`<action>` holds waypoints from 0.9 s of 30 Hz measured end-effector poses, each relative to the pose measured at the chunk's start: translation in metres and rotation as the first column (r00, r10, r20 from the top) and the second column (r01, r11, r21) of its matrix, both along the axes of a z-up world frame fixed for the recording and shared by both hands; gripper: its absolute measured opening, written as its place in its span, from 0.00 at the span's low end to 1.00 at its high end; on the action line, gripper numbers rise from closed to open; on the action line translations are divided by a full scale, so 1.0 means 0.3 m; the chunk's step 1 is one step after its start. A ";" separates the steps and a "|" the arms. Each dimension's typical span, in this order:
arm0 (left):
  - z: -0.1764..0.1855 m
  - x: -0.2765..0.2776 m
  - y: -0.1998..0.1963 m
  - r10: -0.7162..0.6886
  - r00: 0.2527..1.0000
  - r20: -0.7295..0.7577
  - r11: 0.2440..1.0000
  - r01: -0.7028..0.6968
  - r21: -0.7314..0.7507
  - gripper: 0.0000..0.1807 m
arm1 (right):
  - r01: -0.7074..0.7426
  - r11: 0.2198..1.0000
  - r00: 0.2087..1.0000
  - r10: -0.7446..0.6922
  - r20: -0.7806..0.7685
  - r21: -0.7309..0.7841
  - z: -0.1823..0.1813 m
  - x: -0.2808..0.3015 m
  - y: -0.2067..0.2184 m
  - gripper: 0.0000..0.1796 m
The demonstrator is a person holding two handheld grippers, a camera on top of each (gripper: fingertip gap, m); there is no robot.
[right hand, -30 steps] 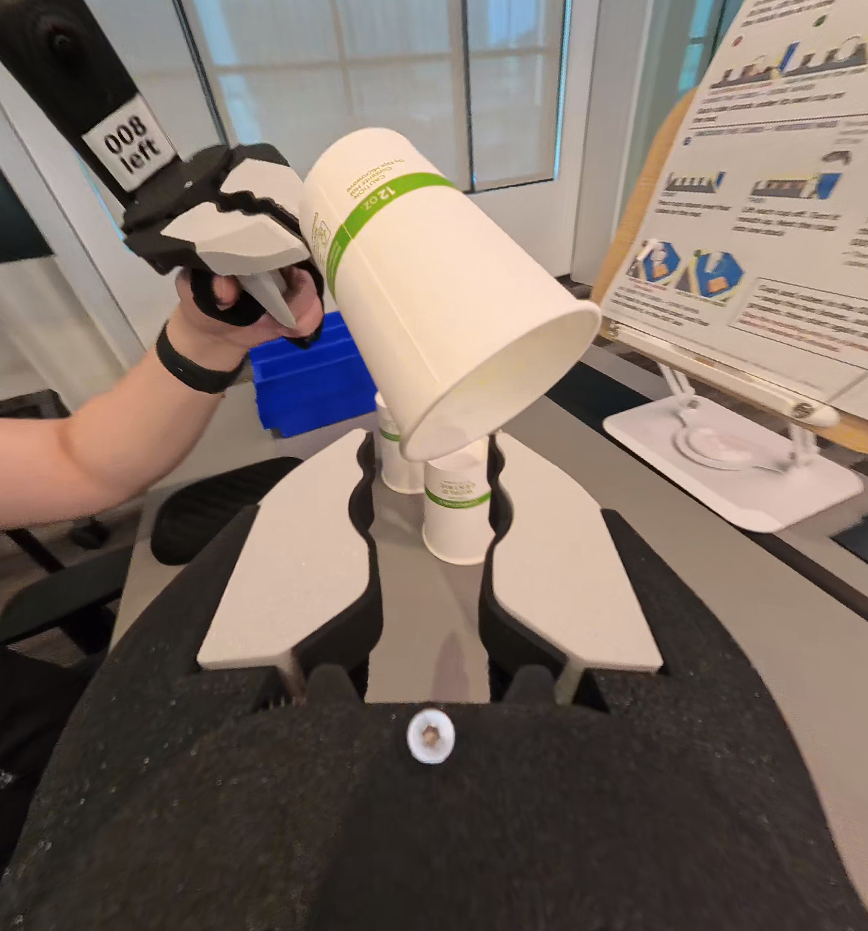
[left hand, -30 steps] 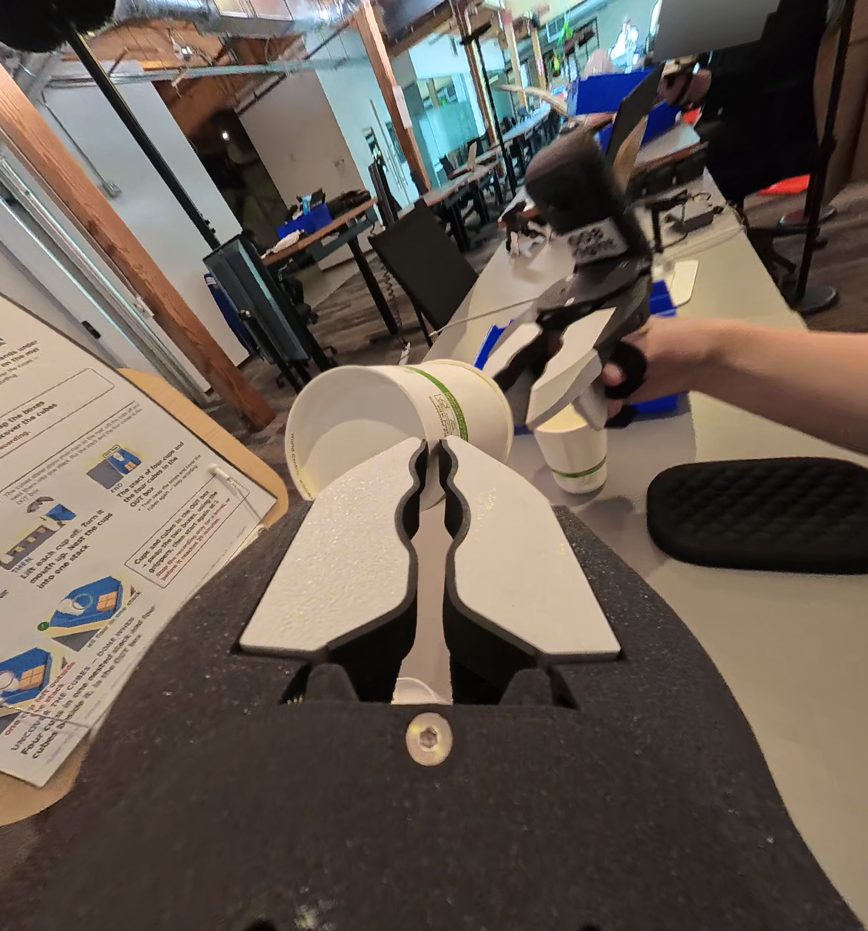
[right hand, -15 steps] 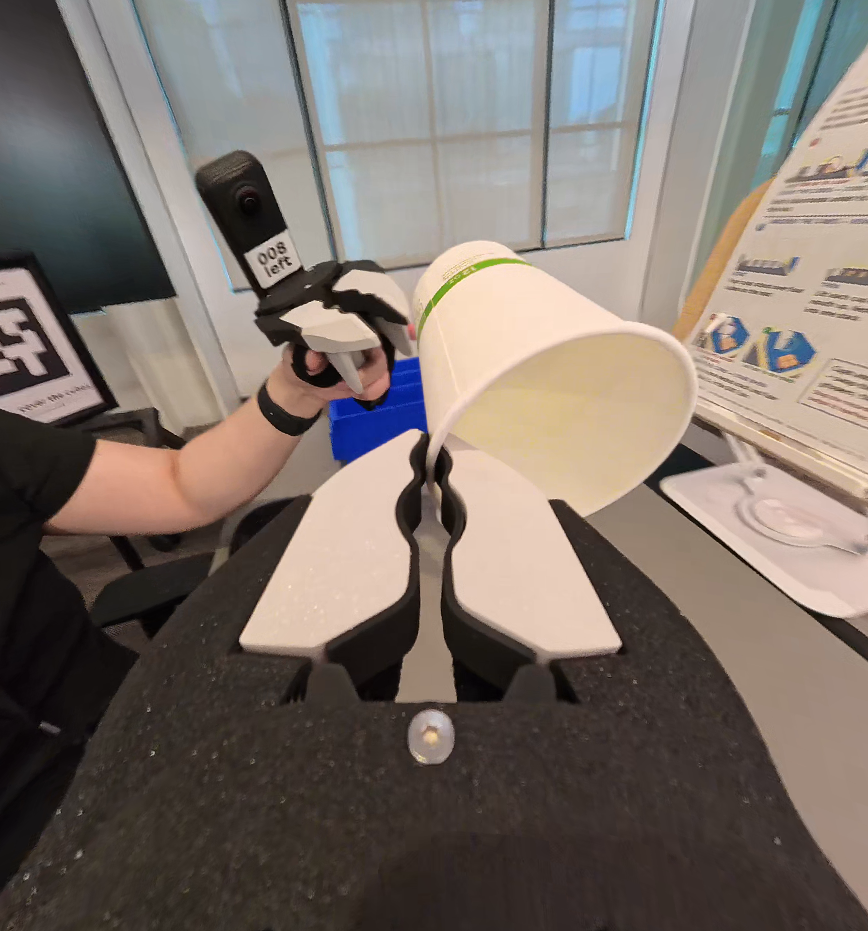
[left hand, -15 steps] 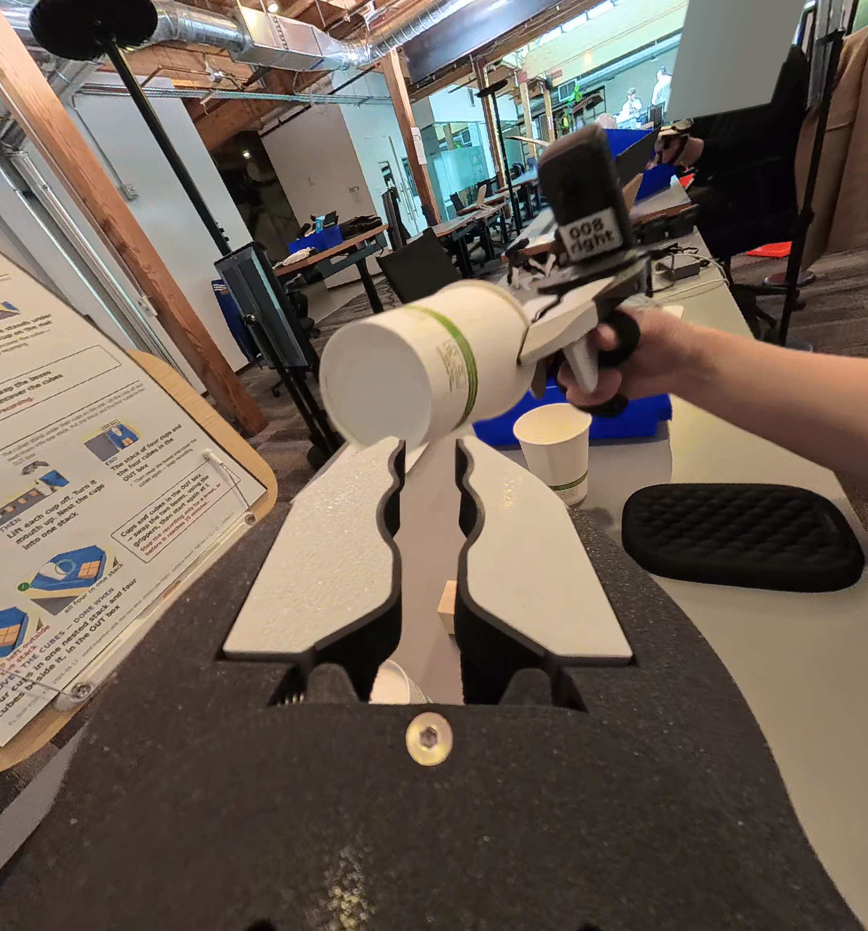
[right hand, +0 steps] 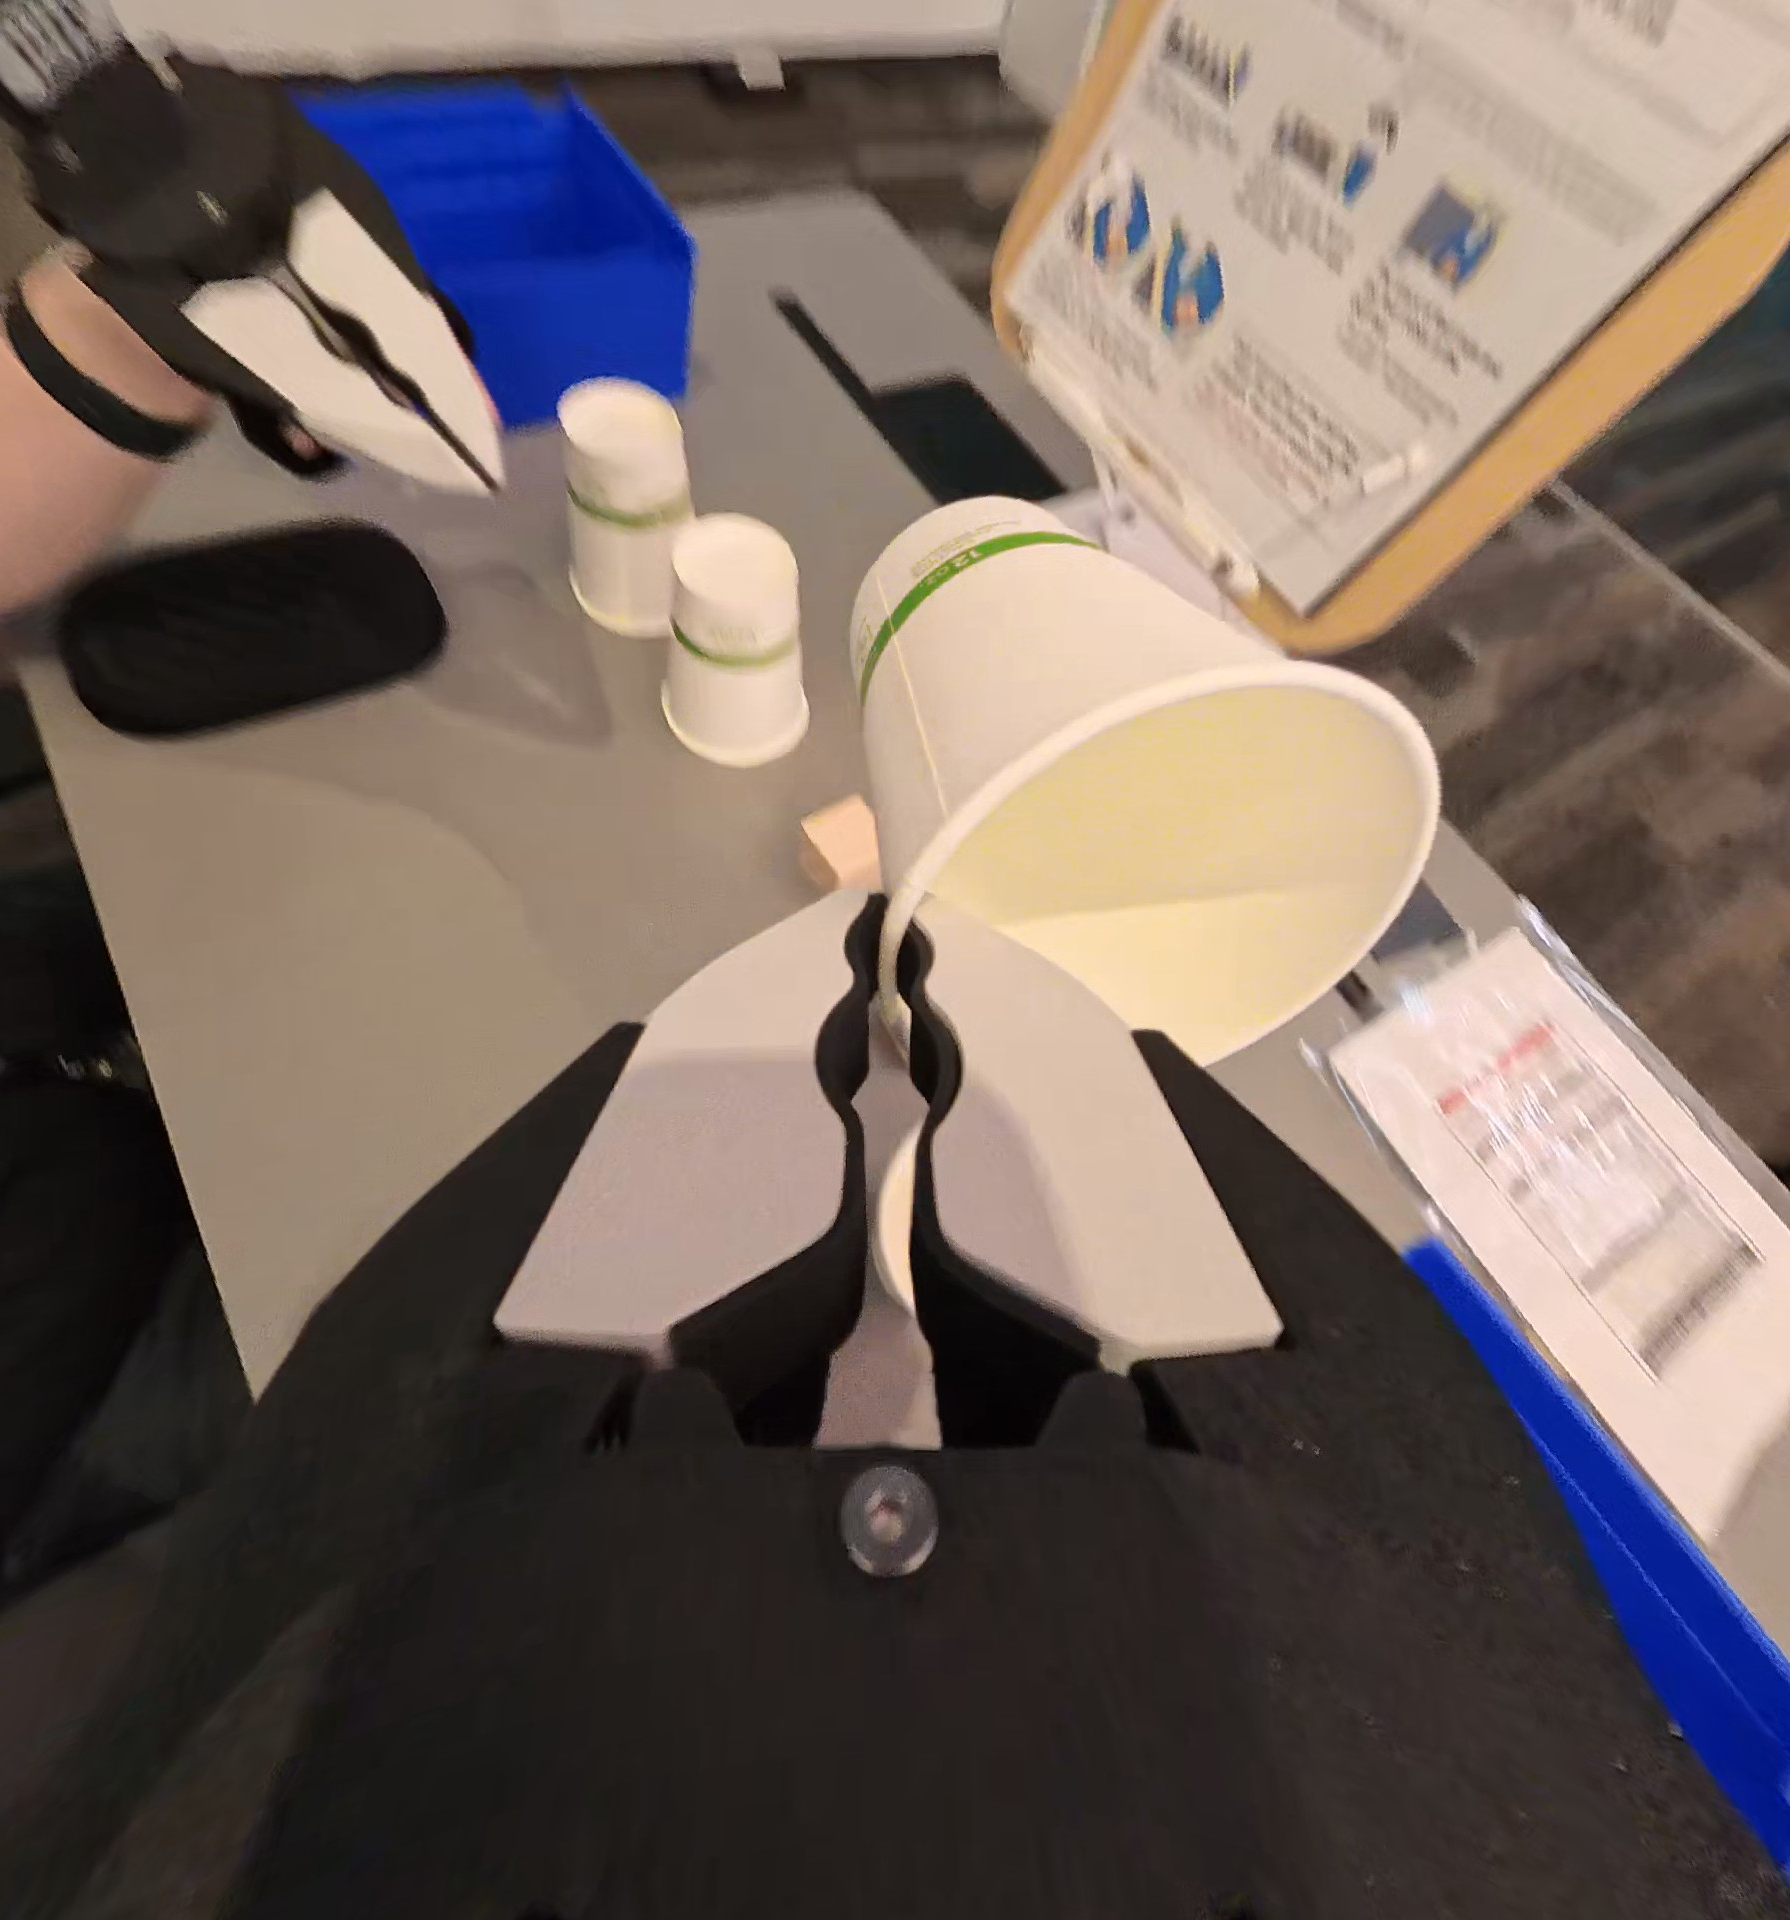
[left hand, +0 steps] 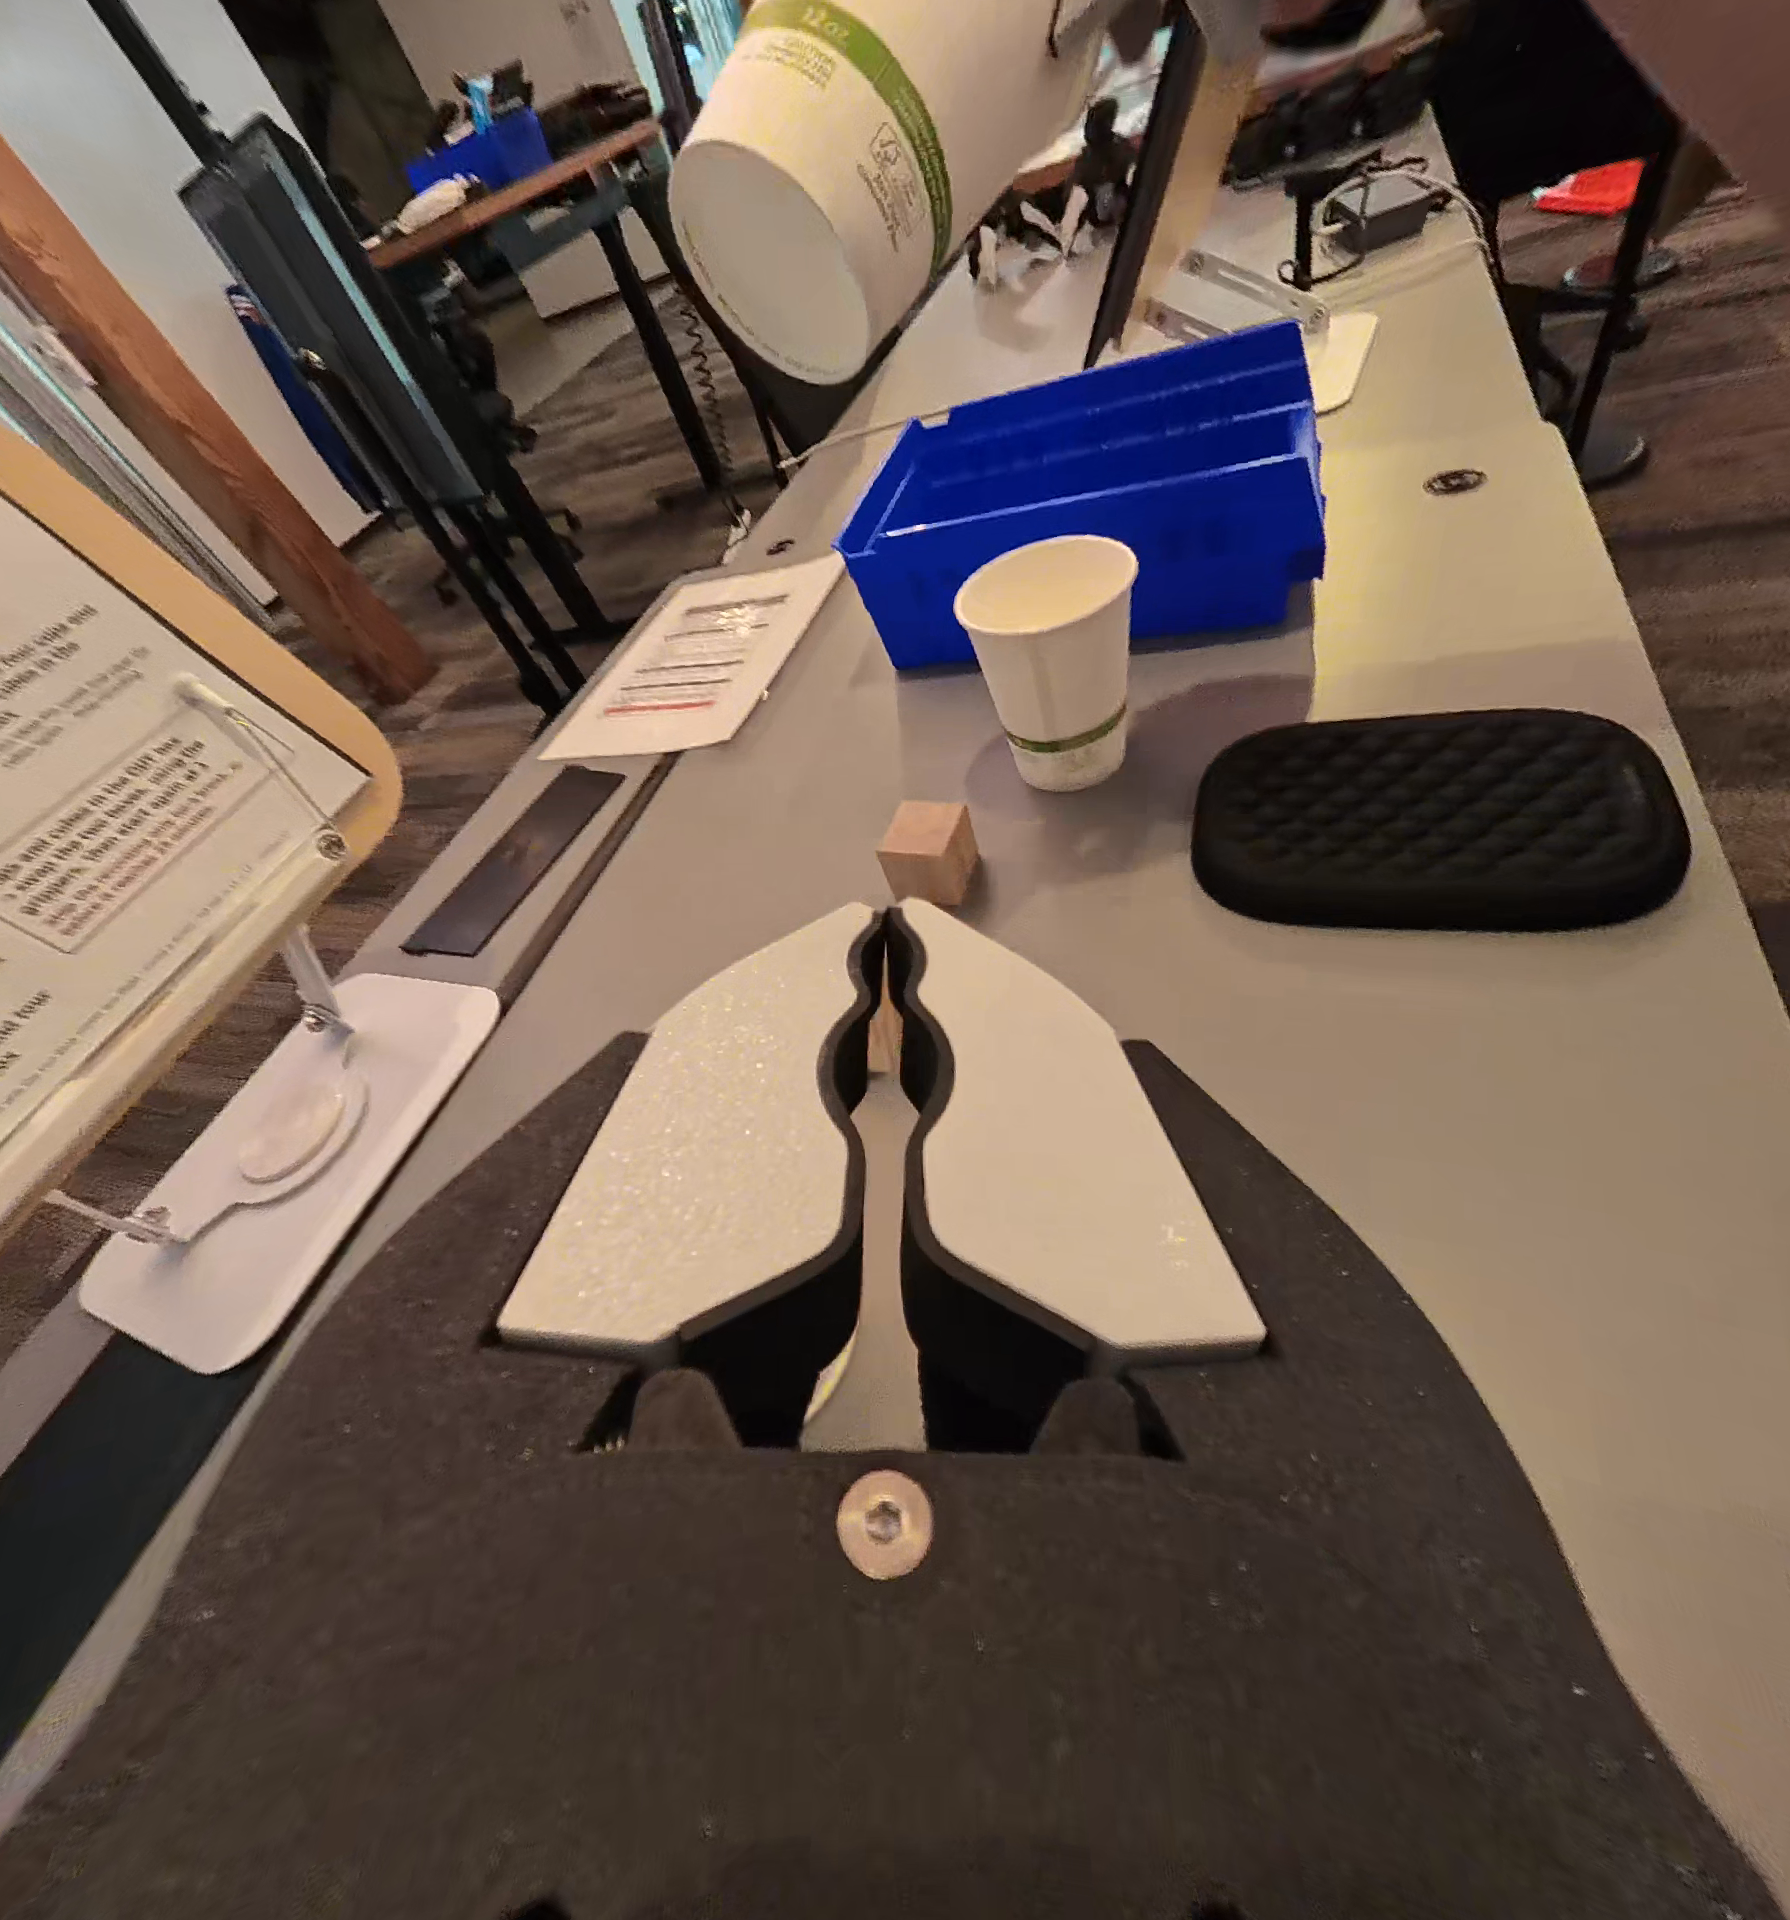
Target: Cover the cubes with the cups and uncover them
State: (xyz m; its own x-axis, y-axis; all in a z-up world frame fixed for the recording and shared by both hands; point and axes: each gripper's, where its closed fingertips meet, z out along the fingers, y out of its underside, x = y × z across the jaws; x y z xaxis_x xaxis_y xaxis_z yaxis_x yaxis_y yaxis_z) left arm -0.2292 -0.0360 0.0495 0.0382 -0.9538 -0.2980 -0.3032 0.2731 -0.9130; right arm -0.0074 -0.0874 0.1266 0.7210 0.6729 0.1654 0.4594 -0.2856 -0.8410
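Note:
My right gripper is shut on the rim of a white paper cup with a green band. It holds the cup tilted in the air, mouth toward the camera; the cup also shows at the top of the left wrist view. A wooden cube lies on the grey table, partly hidden behind the cup. Two upside-down cups stand farther back. My left gripper is shut and empty, raised above a cube and an upright cup; it also shows in the right wrist view.
A blue bin stands behind the upright cup, with a black pad to its right. An instruction board on a stand lines the table's left side. A paper sheet lies by the bin. A second blue bin edge is near my right gripper.
My left gripper let go of the cup, drew back and shut empty. My right gripper took the cup by its rim and now tilts down over the table with it.

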 end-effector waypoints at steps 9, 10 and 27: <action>-0.061 -0.028 0.020 0.030 0.999 -0.022 0.999 -0.031 -0.043 0.00 | 0.119 0.947 0.952 -0.023 0.306 -0.298 -0.125 0.198 -0.023 0.01; -0.060 -0.033 0.025 0.036 0.999 -0.017 0.998 -0.037 -0.050 0.00 | 0.123 0.934 0.947 -0.010 0.320 -0.335 -0.144 0.208 -0.028 0.01; -0.062 -0.112 0.056 0.097 0.995 -0.003 0.992 -0.097 -0.083 0.00 | 0.242 0.778 0.871 0.090 0.483 -0.580 -0.346 0.295 -0.090 0.01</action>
